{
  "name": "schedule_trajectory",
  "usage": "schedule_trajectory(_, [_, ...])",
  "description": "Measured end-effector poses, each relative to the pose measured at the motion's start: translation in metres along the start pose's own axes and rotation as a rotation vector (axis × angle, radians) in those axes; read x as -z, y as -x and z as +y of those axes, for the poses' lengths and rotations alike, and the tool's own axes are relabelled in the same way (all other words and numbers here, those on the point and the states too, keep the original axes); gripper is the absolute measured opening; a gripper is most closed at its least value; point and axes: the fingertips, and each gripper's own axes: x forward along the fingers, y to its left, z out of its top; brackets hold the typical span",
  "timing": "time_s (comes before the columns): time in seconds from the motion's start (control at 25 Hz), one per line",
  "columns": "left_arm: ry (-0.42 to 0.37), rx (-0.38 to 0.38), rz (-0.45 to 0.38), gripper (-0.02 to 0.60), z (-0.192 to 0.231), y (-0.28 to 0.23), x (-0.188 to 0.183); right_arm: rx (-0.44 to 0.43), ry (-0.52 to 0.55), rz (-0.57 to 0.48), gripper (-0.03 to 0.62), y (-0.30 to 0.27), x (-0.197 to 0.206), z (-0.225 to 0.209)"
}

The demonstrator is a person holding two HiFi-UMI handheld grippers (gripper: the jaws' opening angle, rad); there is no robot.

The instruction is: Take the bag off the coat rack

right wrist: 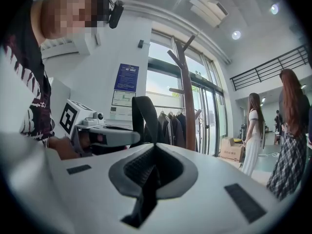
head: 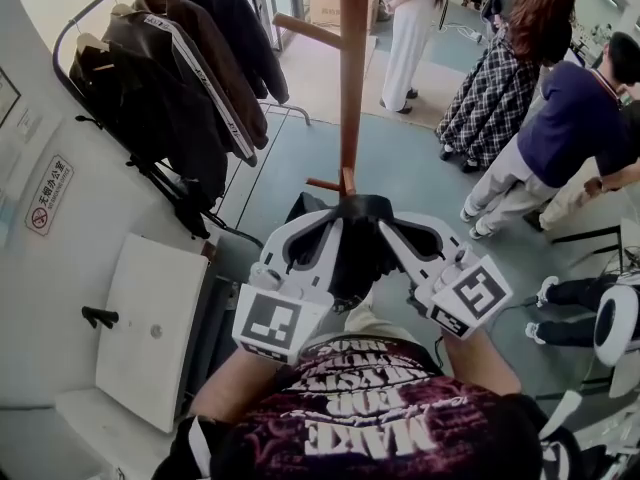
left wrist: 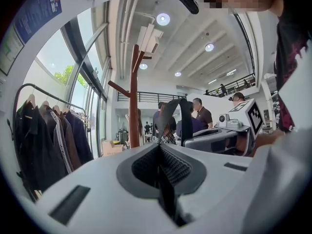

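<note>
Head view, bag (head: 357,260) pinched in left gripper (head: 335,226), right gripper (head: 388,226) fingers (head: 412,250)

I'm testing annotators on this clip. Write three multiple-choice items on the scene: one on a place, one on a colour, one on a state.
1. In the head view, where do the jackets hang relative to the coat rack?
A. to its left
B. to its right
C. on its pegs

2. What colour is the bag?
A. red
B. black
C. white

3. How do the jaws of the right gripper stand?
A. wide apart, empty
B. shut on a jacket
C. shut on the bag's strap

Answers:
1 A: the jackets hang on a rail by the wall, left of the rack's pole.
2 B: the bag between the two grippers is black.
3 C: the right gripper view shows the jaws together with the black strap pinched between them.
</note>
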Motion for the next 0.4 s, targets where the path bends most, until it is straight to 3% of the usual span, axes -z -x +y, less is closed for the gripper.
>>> schedule_trajectory(0.4, [-0.003,0.009,-0.005,0.009,-0.0057,0.0043,-0.0059,-0.013,0.011,0.011,0.01,0.0063,-0.0054,0.0063])
